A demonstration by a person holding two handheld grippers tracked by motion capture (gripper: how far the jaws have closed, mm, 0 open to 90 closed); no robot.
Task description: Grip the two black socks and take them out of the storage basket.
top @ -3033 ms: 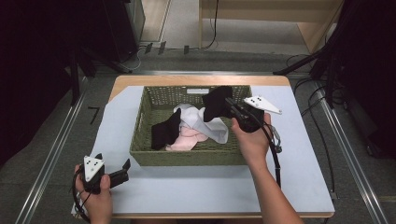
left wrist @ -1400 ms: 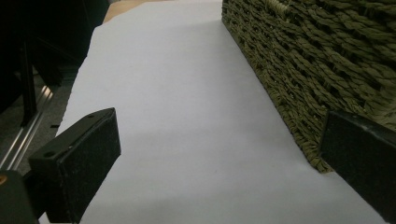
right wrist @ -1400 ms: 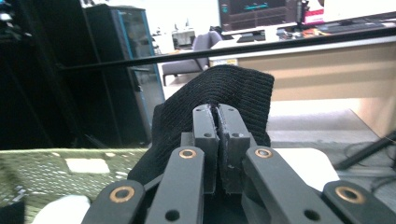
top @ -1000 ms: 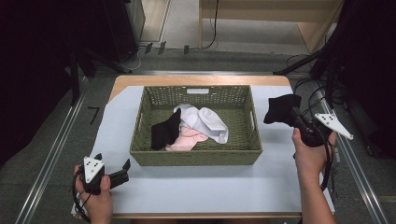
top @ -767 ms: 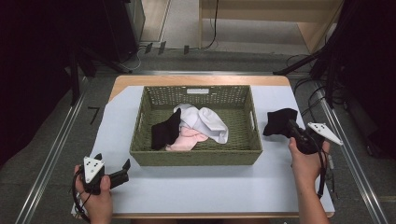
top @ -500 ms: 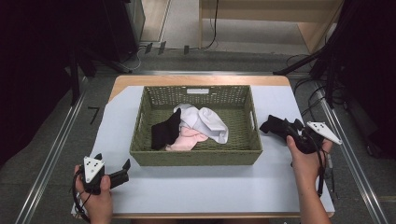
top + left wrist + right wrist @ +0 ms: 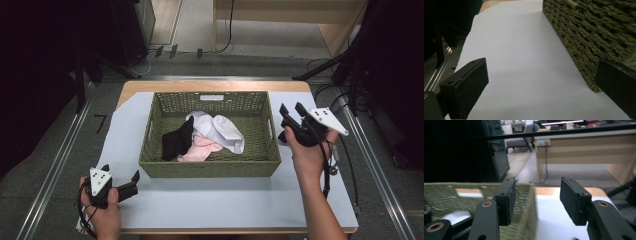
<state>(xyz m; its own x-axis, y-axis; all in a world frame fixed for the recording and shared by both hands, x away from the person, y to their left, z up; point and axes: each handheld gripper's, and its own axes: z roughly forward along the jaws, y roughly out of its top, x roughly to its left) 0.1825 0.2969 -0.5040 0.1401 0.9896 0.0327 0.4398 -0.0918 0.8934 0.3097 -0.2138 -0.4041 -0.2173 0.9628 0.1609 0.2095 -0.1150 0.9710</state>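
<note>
A woven green basket (image 7: 210, 167) stands mid-table with a white garment (image 7: 220, 127), a black one (image 7: 175, 140) and a pink one (image 7: 200, 150) inside. My right gripper (image 7: 291, 109) hovers just right of the basket's right wall, tilted up. Its jaws have just been opening and nothing is between them. In the right gripper view the right gripper (image 7: 536, 202) looks over the basket's rim (image 7: 449, 192). Any dark cloth under that hand is hidden by it. My left gripper (image 7: 122, 172) rests open on the sheet at the front left. In its own view the left gripper (image 7: 541, 82) sits beside the basket's wall (image 7: 599, 32).
A white sheet (image 7: 225, 200) covers the tabletop, with bare strips left, right and in front of the basket. Cables (image 7: 345, 165) trail off the right edge. Metal rails (image 7: 55, 165) run along the floor on both sides, and a wooden desk (image 7: 584, 152) stands beyond.
The right gripper lowered the black cloth it held to the sheet right of the basket, opened, then rose and swung toward the basket empty. The left hand stayed put.
</note>
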